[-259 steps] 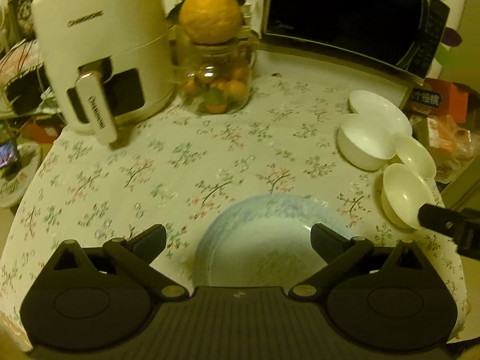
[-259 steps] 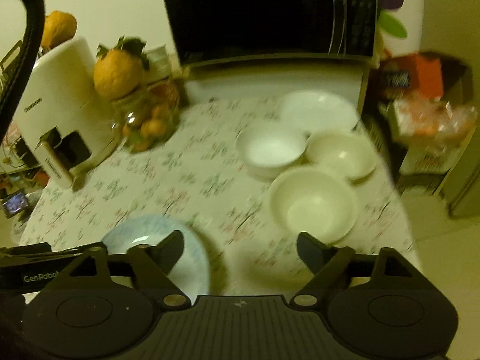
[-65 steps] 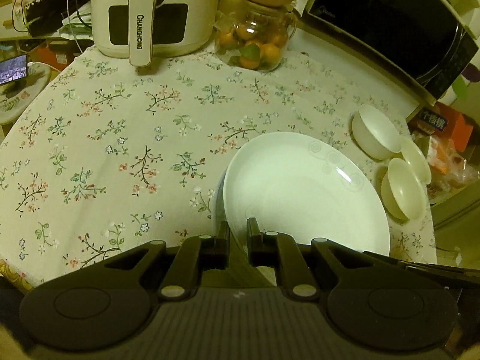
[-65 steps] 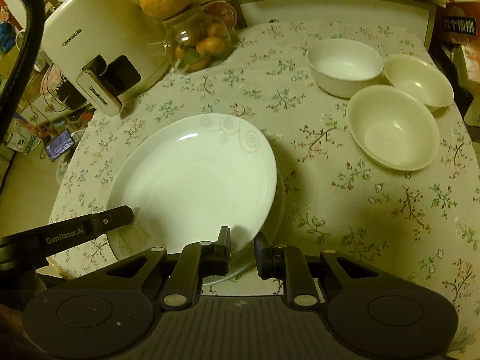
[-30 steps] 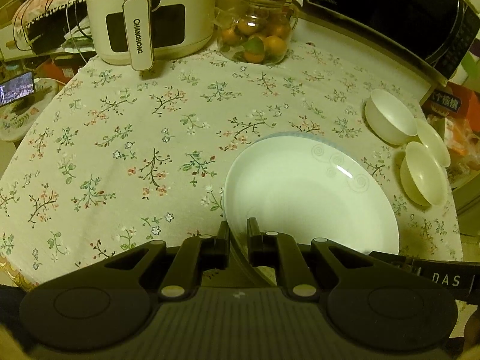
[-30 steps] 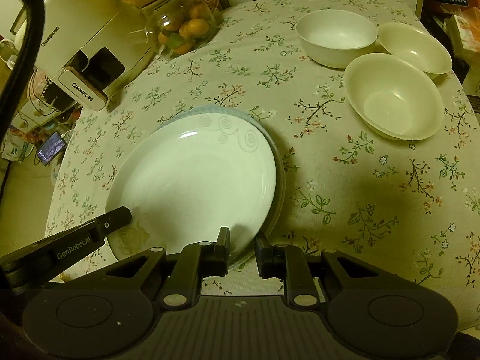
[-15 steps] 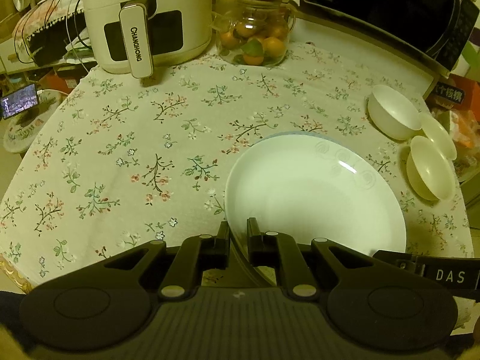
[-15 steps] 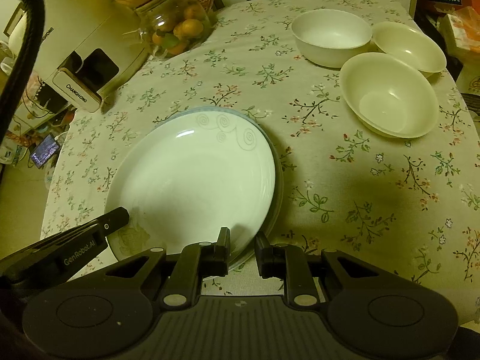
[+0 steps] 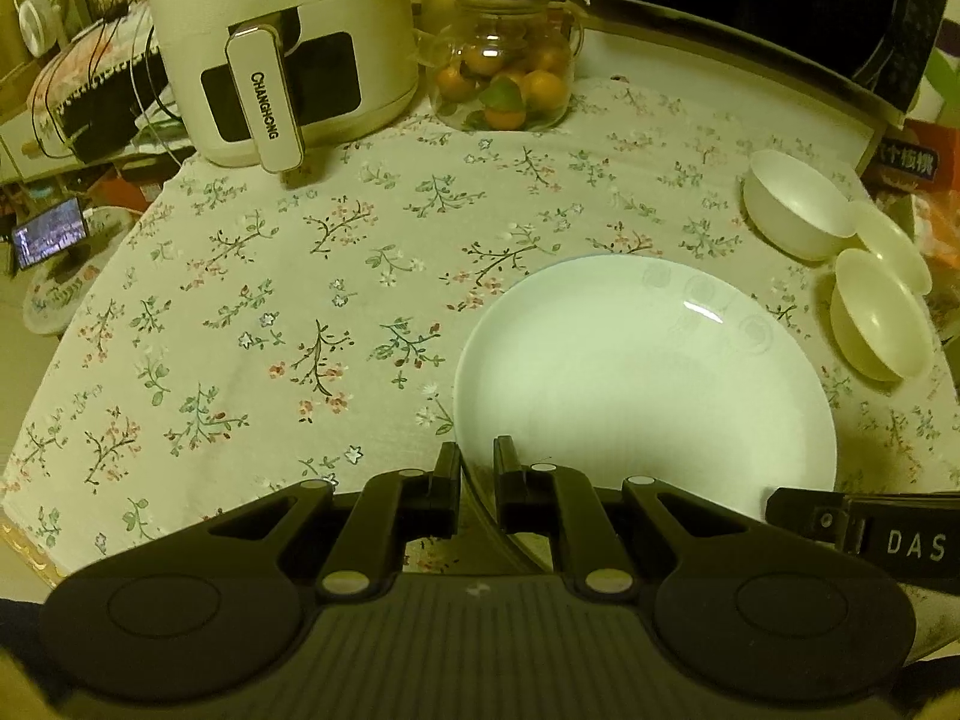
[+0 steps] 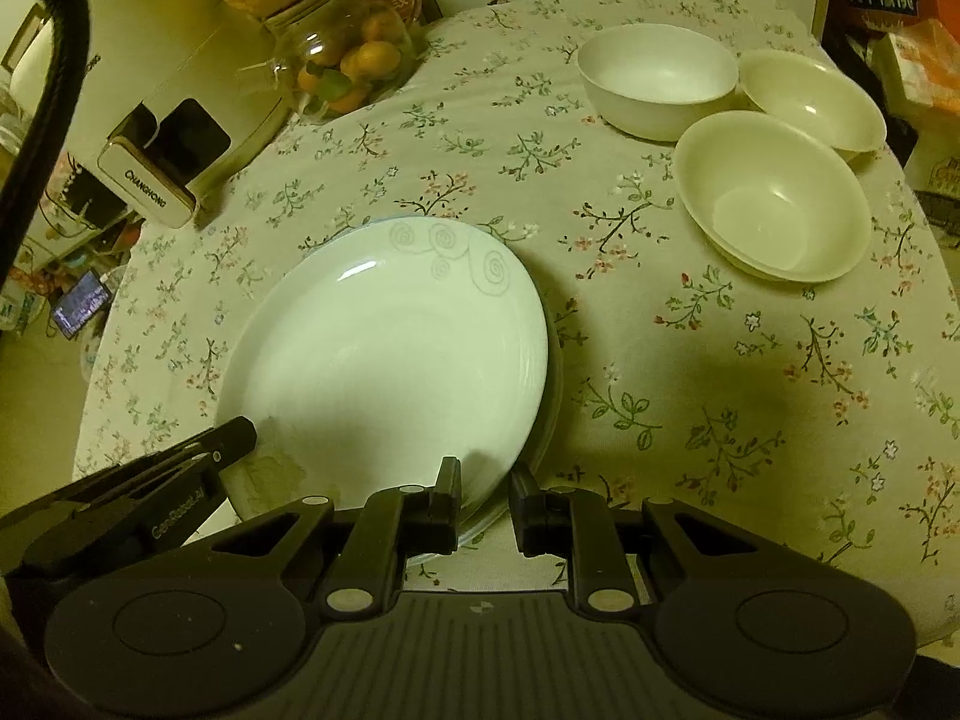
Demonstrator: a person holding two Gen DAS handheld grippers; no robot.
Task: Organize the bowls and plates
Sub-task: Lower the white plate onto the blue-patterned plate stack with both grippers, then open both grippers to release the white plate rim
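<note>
A white plate (image 9: 642,372) (image 10: 390,348) with a faint swirl pattern lies on top of a blue-rimmed plate (image 10: 553,378) on the flowered tablecloth. My left gripper (image 9: 477,468) is shut on the white plate's near-left rim. At the plate's near-right rim my right gripper (image 10: 485,483) is also shut on the white plate. Three white bowls (image 10: 657,78) (image 10: 810,99) (image 10: 771,195) stand together at the table's far right, empty and upright; the left wrist view shows the same bowls (image 9: 798,210).
A white air fryer (image 9: 282,42) and a glass jar of small oranges (image 9: 504,78) stand at the table's back, with a black microwave (image 9: 768,6) behind on the right. The table edge runs close along the near side. Boxes (image 10: 888,0) crowd the far right.
Since the earliest frames the white plate has left the bowl group and come over the blue-rimmed plate, both grippers having shut on it. In the last second the left wrist rolled slightly.
</note>
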